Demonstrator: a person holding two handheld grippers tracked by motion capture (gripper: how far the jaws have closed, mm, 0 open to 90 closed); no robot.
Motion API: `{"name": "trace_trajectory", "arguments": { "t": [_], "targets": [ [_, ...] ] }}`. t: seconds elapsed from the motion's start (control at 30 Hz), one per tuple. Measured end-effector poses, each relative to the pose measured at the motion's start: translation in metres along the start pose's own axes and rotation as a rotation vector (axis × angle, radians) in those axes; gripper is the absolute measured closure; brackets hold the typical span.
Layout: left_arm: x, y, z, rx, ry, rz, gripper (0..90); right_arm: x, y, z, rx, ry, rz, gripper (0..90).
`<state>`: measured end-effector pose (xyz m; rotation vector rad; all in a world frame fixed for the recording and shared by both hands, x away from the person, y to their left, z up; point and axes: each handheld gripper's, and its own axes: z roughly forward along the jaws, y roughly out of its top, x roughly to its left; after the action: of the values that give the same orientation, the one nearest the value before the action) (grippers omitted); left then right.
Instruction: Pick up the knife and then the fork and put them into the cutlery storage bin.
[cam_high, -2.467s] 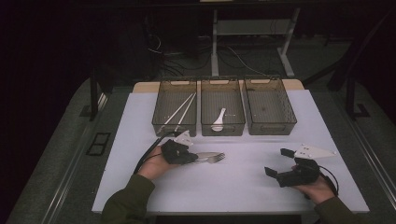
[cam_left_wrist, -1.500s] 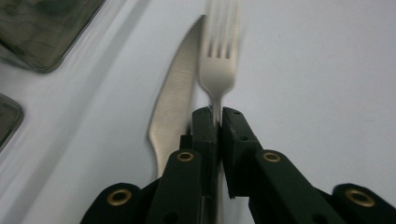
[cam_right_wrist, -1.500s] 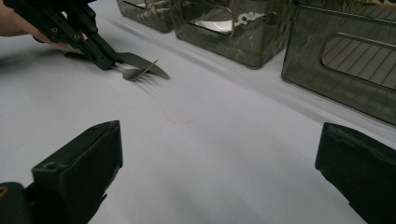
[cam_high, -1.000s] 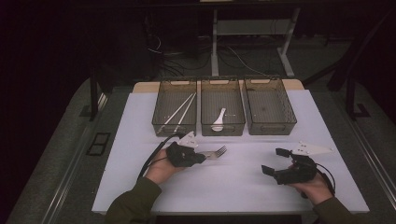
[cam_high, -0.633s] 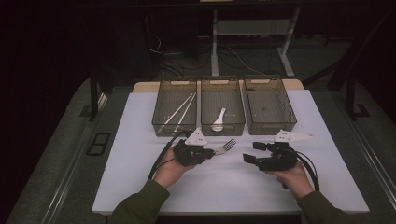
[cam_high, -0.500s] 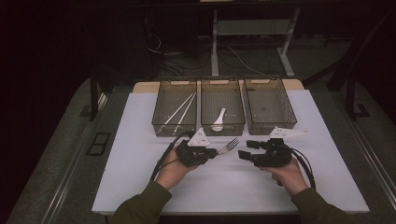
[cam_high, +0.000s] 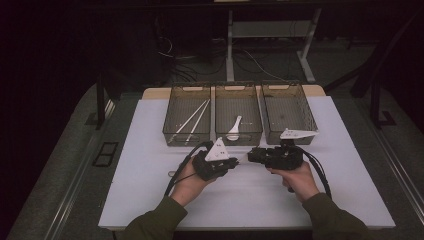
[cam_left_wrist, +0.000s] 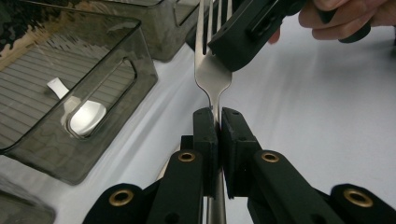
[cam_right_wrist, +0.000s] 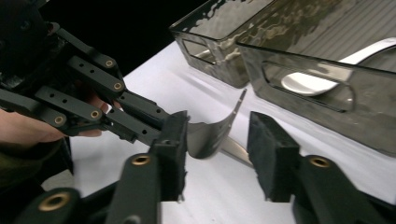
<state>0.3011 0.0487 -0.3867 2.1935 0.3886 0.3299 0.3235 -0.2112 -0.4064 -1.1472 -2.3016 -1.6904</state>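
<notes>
A metal fork (cam_left_wrist: 213, 77) stands between the jaws of my left gripper (cam_left_wrist: 215, 116), which is shut on its neck just below the head. In the high view the left gripper (cam_high: 234, 162) sits at mid-table and points right, with the fork (cam_high: 243, 158) sticking out toward my right gripper (cam_high: 252, 155). The right gripper (cam_right_wrist: 217, 135) is open, its pads on either side of the fork's curved head (cam_right_wrist: 208, 135); the left pad is close to it or touching, the right pad apart. A right jaw also lies against the fork's tines in the left gripper view.
Three dark see-through trays stand in a row at the back of the white mat (cam_high: 150, 150). The left tray (cam_high: 172, 131) holds white chopsticks (cam_high: 192, 121), the middle tray (cam_high: 220, 137) a white spoon (cam_high: 234, 127), and the right tray (cam_high: 305, 117) nothing I can see. Cables trail from both grippers.
My right gripper has moved left from the mat's right side up to the fork's head. My left gripper has carried the fork a little to the right, still shut on it.
</notes>
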Motion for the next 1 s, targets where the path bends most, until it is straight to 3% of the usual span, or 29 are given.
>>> {"name": "trace_trajectory", "arguments": {
  "t": [0.2,0.37,0.6,0.77,0.87,1.0],
  "targets": [
    [0.0,0.0,-0.002,-0.024,0.017,0.004,84.5,-0.001,0.002,0.006,0.002,0.044,0.024,72.9],
    [0.0,-0.002,-0.001,-0.011,0.021,0.005,84.5,-0.002,0.005,0.008,-0.015,0.067,0.049,81.0],
    [0.004,-0.004,0.0,-0.01,-0.02,-0.027,82.3,-0.002,0.006,0.009,-0.028,0.07,0.051,85.8],
    [0.006,-0.013,-0.007,-0.009,-0.047,-0.059,62.8,-0.003,0.007,0.003,-0.043,0.031,0.032,85.8],
    [0.008,-0.022,-0.017,-0.016,-0.055,-0.071,57.9,-0.005,0.008,-0.004,-0.052,0.009,0.021,85.7],
    [0.014,-0.036,-0.033,-0.058,-0.07,-0.125,51.0,-0.009,0.009,-0.011,-0.062,-0.016,0.011,85.7]
  ]
}}
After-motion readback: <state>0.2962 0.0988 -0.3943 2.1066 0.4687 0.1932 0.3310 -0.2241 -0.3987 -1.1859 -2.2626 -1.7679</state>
